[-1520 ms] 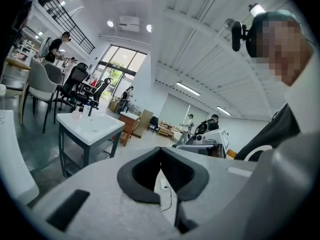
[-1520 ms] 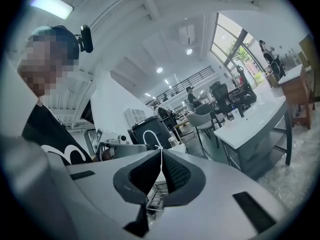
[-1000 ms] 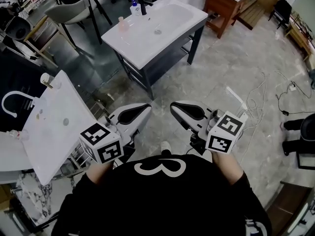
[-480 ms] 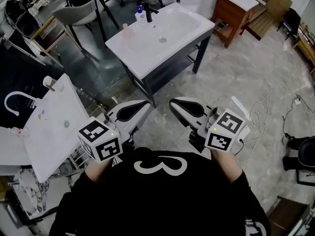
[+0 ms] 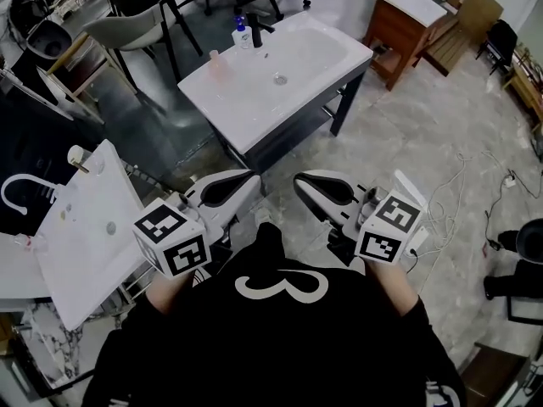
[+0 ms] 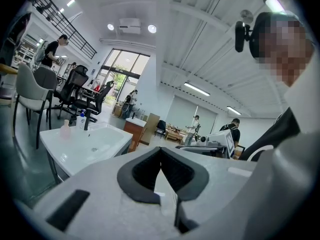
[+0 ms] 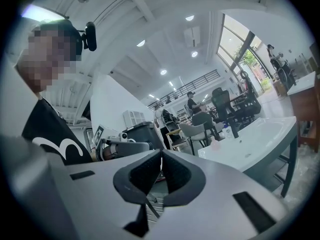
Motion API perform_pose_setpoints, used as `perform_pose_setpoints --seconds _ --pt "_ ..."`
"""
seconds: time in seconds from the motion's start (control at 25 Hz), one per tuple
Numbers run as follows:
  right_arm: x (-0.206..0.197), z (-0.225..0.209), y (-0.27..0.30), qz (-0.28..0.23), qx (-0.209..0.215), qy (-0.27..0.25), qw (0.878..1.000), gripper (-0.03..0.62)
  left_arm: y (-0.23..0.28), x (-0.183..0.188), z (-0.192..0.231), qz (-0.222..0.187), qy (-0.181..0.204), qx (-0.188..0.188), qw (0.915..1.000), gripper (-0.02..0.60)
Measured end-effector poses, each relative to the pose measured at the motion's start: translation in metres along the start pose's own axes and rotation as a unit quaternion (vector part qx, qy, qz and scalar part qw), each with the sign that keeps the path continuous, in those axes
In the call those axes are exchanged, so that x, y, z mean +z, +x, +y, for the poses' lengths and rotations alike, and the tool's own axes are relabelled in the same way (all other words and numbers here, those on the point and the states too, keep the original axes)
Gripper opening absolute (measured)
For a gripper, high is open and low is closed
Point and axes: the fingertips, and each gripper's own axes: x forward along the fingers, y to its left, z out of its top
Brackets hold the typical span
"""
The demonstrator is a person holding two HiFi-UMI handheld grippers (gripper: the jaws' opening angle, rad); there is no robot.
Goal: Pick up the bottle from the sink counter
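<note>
A wooden cabinet (image 5: 397, 34) stands on marble floor (image 5: 424, 117).

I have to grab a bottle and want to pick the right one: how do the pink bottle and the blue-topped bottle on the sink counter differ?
The pink bottle is pale pink all over; the blue-topped bottle is white with a blue top. The pink bottle stands alone, apart from the black tap; the blue-topped bottle stands right beside that tap. Both stand upright along the back edge of the white sink counter.
</note>
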Motion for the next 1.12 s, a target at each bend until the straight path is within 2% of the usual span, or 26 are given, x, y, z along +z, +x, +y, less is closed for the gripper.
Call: perform_pose_setpoints --seconds 0.24,0.52,0.92,1.12 --pt "0.017 -0.056 0.025 0.002 -0.023 0.009 1.0 0.015 0.035 0.013 0.052 0.012 -0.011 -0.016 0.9997 0.015" --pt "0.036 -0.125 0.078 0.013 -0.026 0.024 0.999 0.015 0.07 0.042 0.129 0.016 -0.025 -0.012 0.9995 0.015" --pt "0.046 -0.204 0.191 0.06 -0.001 0.027 0.998 0.015 0.083 0.058 0.248 0.012 -0.064 0.021 0.9977 0.015" --pt "0.042 -0.226 0.236 0.08 0.007 0.023 0.997 0.015 0.076 0.061 0.296 -0.002 -0.085 0.04 0.9956 0.015"
